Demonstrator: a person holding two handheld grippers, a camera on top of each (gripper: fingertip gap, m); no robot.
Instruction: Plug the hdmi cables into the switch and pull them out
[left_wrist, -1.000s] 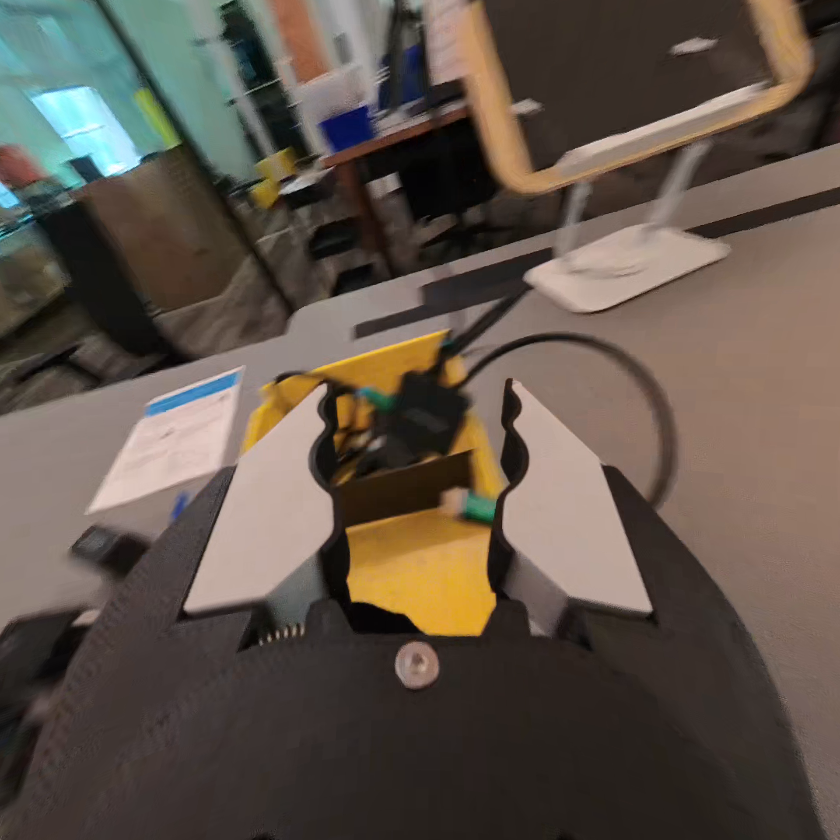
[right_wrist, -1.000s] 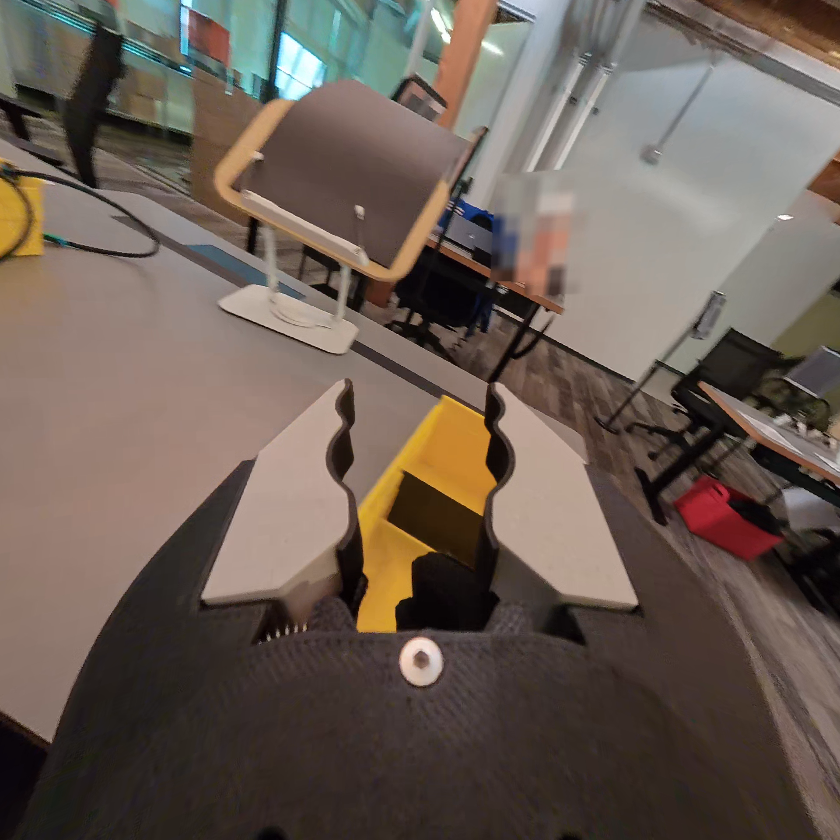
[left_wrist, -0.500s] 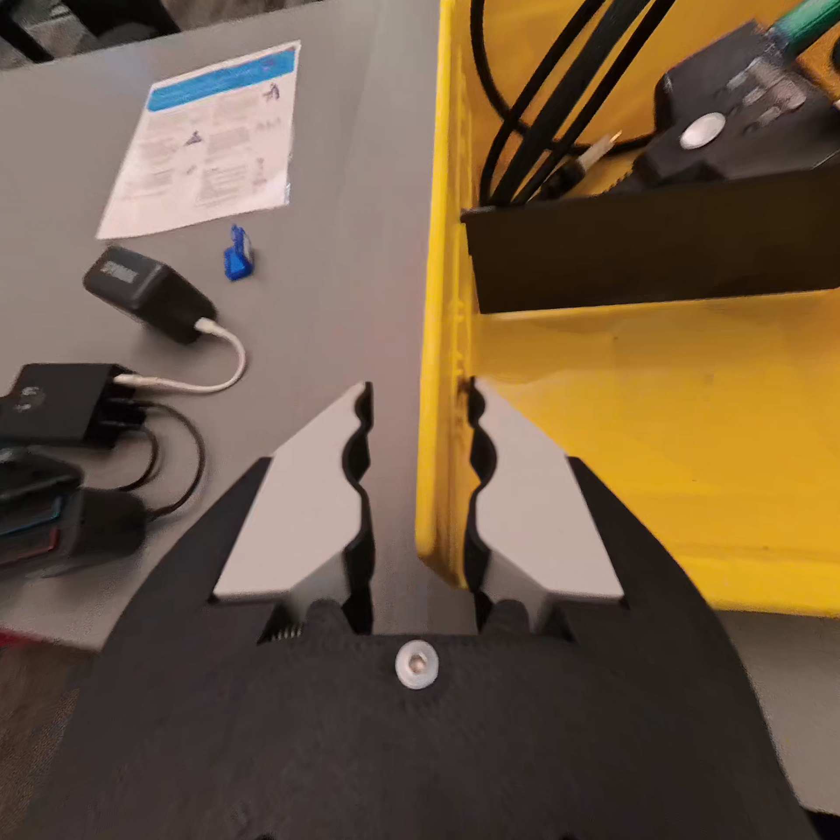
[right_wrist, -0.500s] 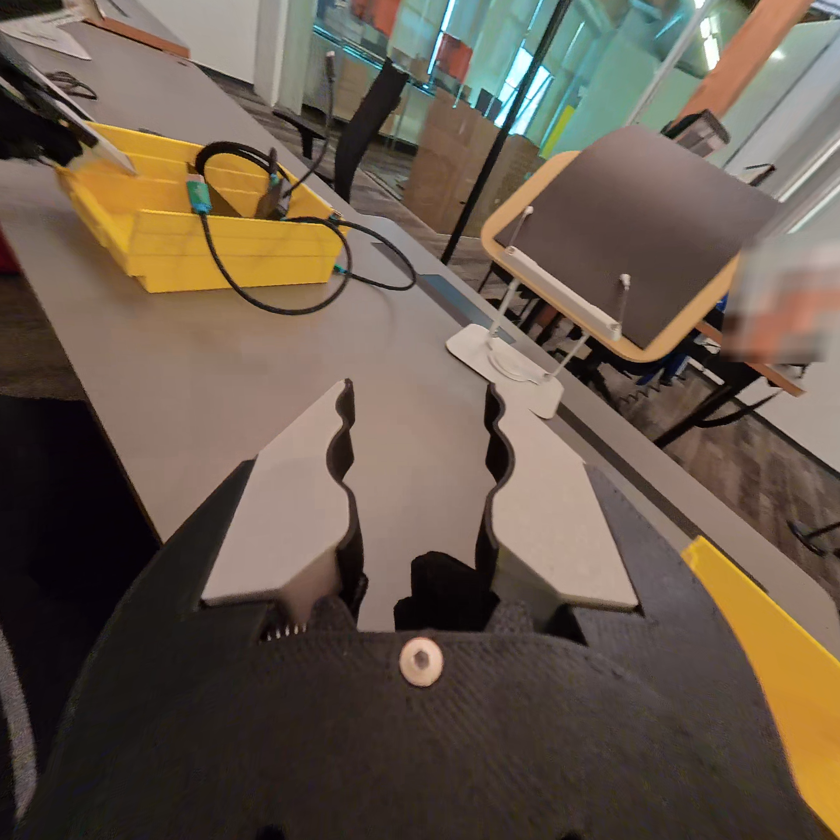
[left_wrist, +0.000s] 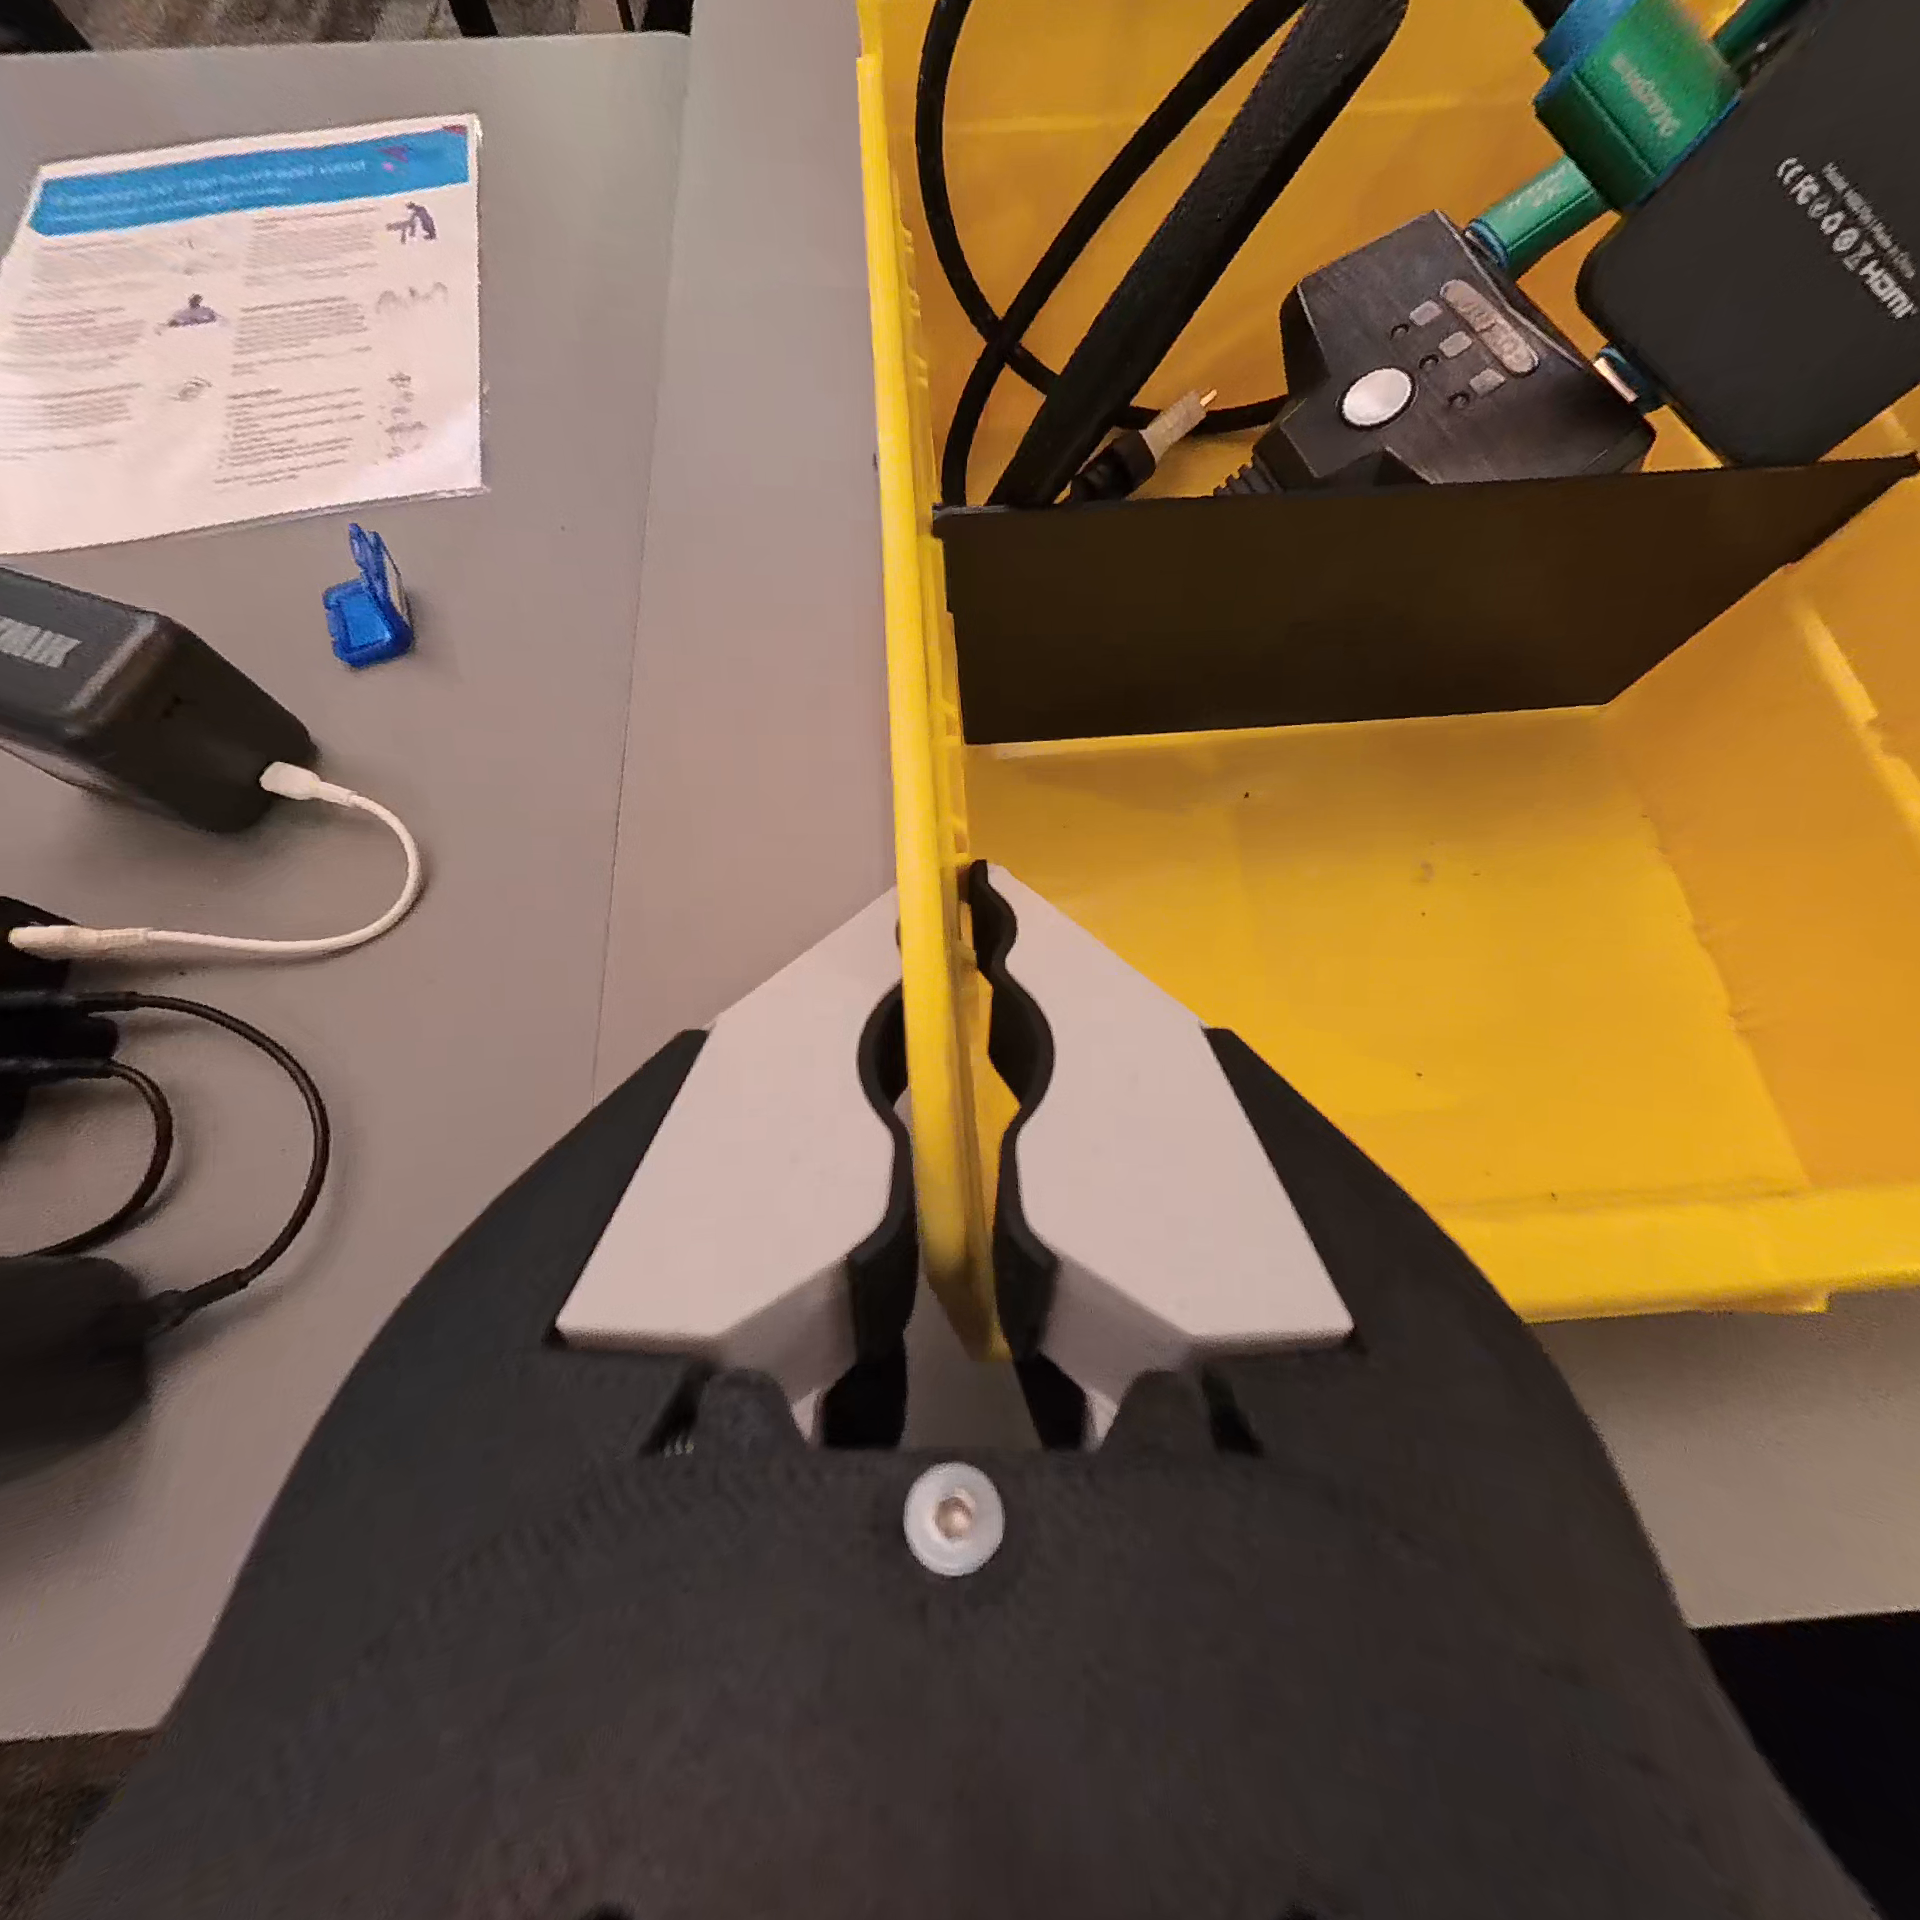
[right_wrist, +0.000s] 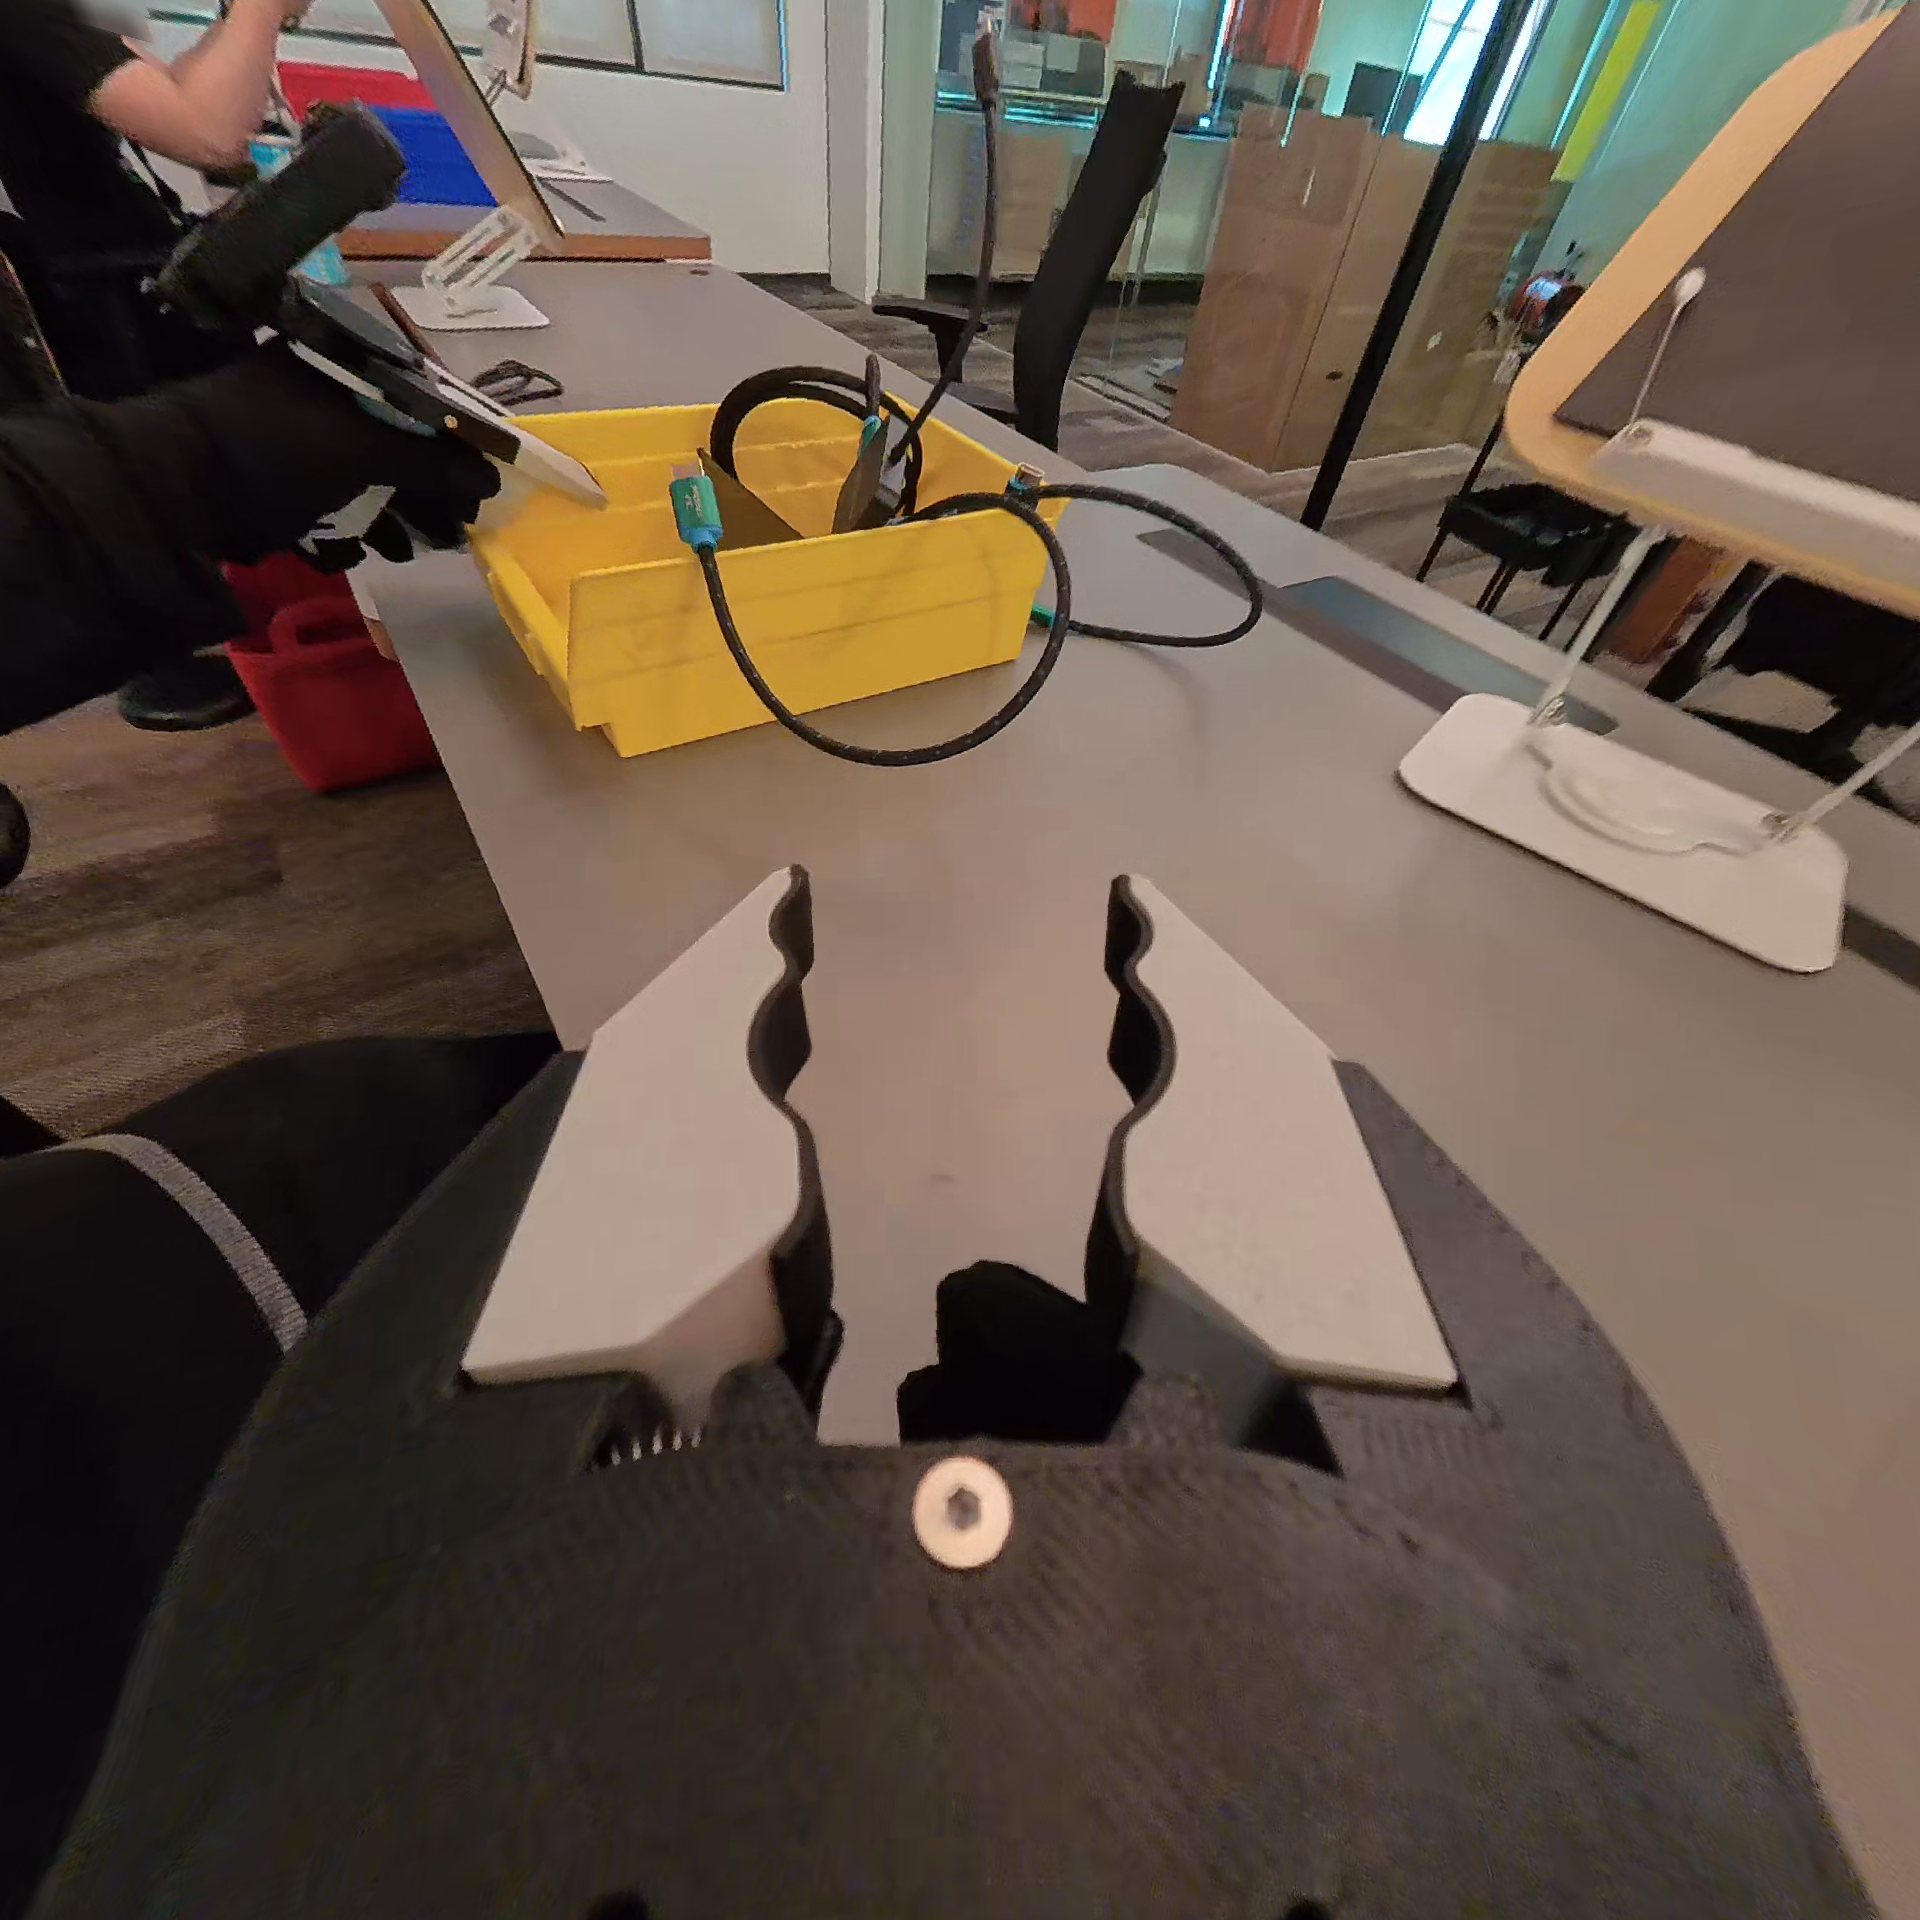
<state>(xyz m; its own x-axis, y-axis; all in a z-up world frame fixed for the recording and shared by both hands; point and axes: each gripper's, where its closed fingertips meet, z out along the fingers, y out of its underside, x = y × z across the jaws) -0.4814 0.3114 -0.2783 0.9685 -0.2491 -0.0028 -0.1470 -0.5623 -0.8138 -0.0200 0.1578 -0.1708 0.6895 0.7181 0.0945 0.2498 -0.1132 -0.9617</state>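
two grippers work over one grey table (right_wrist: 1403, 1195), which fills most of both views. a yellow bin (left_wrist: 1455, 987) takes up the right half of the left wrist view and sits at centre left in the right wrist view, near the table's edge. a black divider (left_wrist: 1299, 613) splits it into compartments; the one lower in the frame holds nothing, and the one at the upper right holds the task's things.

the left gripper (left_wrist: 948, 1091) is pinching the bin's left wall, one finger outside and one inside, closed tight on the yellow plastic. the right gripper (right_wrist: 961, 1091) hovers over bare table in the lower centre of its view, fingers spread with nothing between them, well apart from the bin.

at the right edge of the right wrist view a tan-rimmed board on a white stand (right_wrist: 1621, 831) rests on the table.

in the bin's upper right, the black switch (left_wrist: 1444, 384) lies against the divider, beside a second black box (left_wrist: 1787, 260). black braided hdmi cables (left_wrist: 1174, 239) coil to its left; green plugs (left_wrist: 1631, 104) seem to run into the boxes, though the frame edge cuts them off. one cable loops out over the bin's side onto the table.

left of the bin lie a printed sheet (left_wrist: 249, 322), a black adapter (left_wrist: 135, 707) with a white cord, and a small blue clip (left_wrist: 369, 613).
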